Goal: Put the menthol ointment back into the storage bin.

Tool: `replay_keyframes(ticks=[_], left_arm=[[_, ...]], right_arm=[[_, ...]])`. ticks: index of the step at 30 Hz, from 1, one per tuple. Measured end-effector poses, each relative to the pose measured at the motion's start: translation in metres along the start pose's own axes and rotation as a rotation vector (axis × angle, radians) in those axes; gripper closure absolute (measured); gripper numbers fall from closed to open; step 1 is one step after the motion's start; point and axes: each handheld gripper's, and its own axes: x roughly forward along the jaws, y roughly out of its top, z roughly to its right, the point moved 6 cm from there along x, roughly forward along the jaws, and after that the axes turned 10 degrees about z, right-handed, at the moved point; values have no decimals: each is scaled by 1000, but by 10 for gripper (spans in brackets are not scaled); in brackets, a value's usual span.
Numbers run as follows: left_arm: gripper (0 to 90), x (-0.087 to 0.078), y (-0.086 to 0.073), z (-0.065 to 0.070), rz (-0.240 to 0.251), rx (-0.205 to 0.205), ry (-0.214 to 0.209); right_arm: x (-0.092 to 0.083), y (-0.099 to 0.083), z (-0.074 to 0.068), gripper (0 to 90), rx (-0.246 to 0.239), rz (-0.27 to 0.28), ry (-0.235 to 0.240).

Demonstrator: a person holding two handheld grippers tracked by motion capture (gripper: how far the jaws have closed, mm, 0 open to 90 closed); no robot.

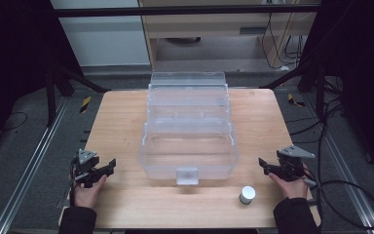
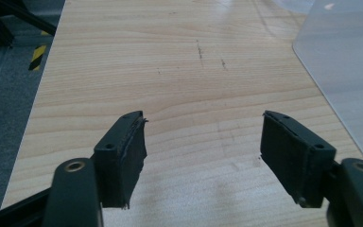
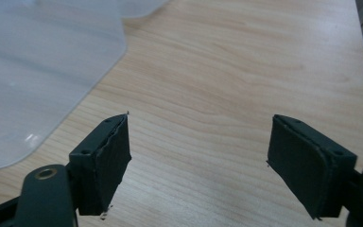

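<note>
While both grippers rest at the near corners of the wooden table point(image 1: 126, 112), nothing is held yet. The left gripper point(image 1: 108, 166) has its jaws spread wide over bare wood, and the right gripper point(image 1: 265, 165) likewise stands with its jaws parted and nothing between them.

Nearest to the right gripper is a small white cylinder point(image 1: 247, 194), standing upright just inboard of it and a little nearer the person, in front of the clear plastic organiser box point(image 1: 189, 127). The box sits between the two grippers and ahead of them, its tiers fanned open away from the person.

As I judge it, the likeliest trouble is tipping the cylinder. It is short, round and probably light, so a jaw that arrives off-centre could knock it over and send it rolling toward the table's near edge (which is close behind it). A second risk is the box: its walls are transparent and hard to read, so either gripper could clip the front latch point(image 1: 187, 176) or the rim and shove the whole box.

The cylinder's long axis runs vertically, with its flat top facing up toward the high camera. The box runs its long axis away from the grippers toward the far edge of the table, with its latch side pointing back at the person.
</note>
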Motion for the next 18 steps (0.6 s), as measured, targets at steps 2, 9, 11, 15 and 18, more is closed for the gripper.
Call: replay_keyframes(ticks=[2,9,11,15,18], left_arm=[[325,-1,-1,1,-10,4,2],[333,-3,-1,1,-11,-3,-2],[336,-1,-2,1,-19,1,-8],[336,-1,-1,3,-22,6,-11],[337,-1,-1,3,-22,8,-11]], right_arm=[[-3,5,-4,218,-23,0,14],[-16,27,-20,216,-96,-22,68],[-19,33,-23,236,-112,-34,102],[-23,47,-28,236,-141,-63,154],[-27,60,-31,225,-211,-97,184]])
